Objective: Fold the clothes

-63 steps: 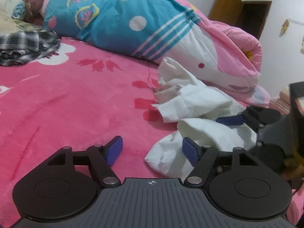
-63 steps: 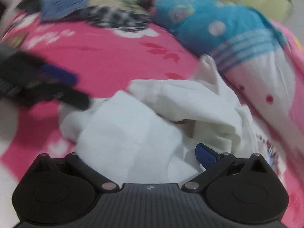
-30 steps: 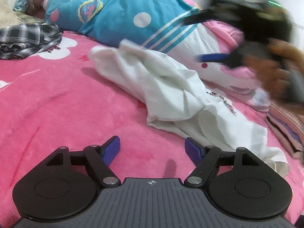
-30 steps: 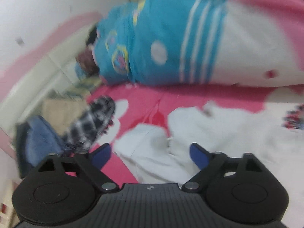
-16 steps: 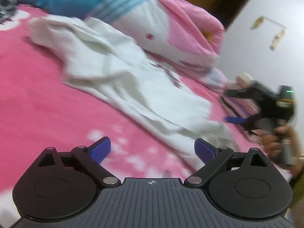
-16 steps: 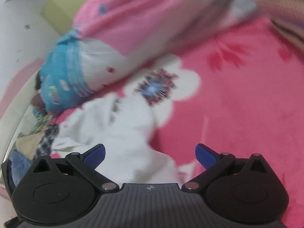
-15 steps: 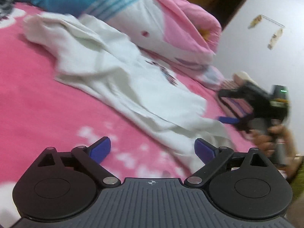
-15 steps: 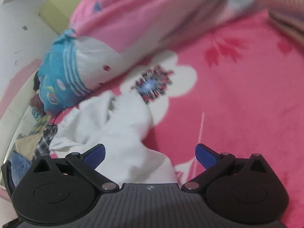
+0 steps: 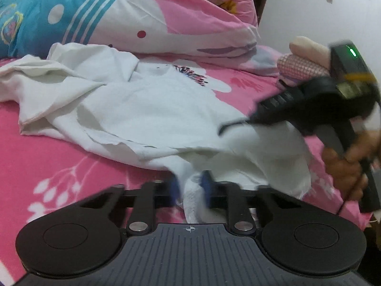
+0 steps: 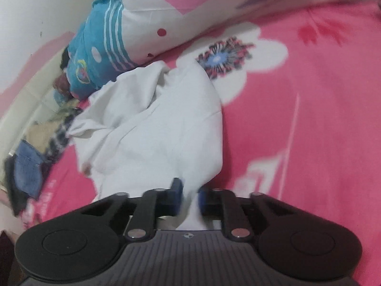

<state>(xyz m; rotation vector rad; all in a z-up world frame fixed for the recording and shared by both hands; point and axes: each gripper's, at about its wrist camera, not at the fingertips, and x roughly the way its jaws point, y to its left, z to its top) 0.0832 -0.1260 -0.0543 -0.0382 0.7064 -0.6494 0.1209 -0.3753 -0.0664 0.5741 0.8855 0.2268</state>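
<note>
A crumpled white garment (image 9: 154, 109) lies spread on the pink flowered blanket (image 9: 59, 157). My left gripper (image 9: 190, 186) is closing its jaws, and its blue pads pinch a bunched near edge of the garment. In the right wrist view the white garment (image 10: 166, 131) runs away from me, and my right gripper (image 10: 189, 195) is closing too, its pads pressed on another edge of the cloth. The left wrist view also shows the right gripper (image 9: 223, 128), blurred, at the garment's right side, held by a hand (image 9: 345, 164).
A rolled pink, white and blue quilt (image 9: 119, 16) lies along the far side of the bed. Folded items (image 9: 302, 66) are stacked at the right by the white wall. A plaid garment (image 10: 59, 128) and jeans (image 10: 26, 166) lie at the bed's far left end.
Both grippers were open half a second ago and now pinch the white garment's edges. The left one moved right along the garment; the right one dropped down onto it.
</note>
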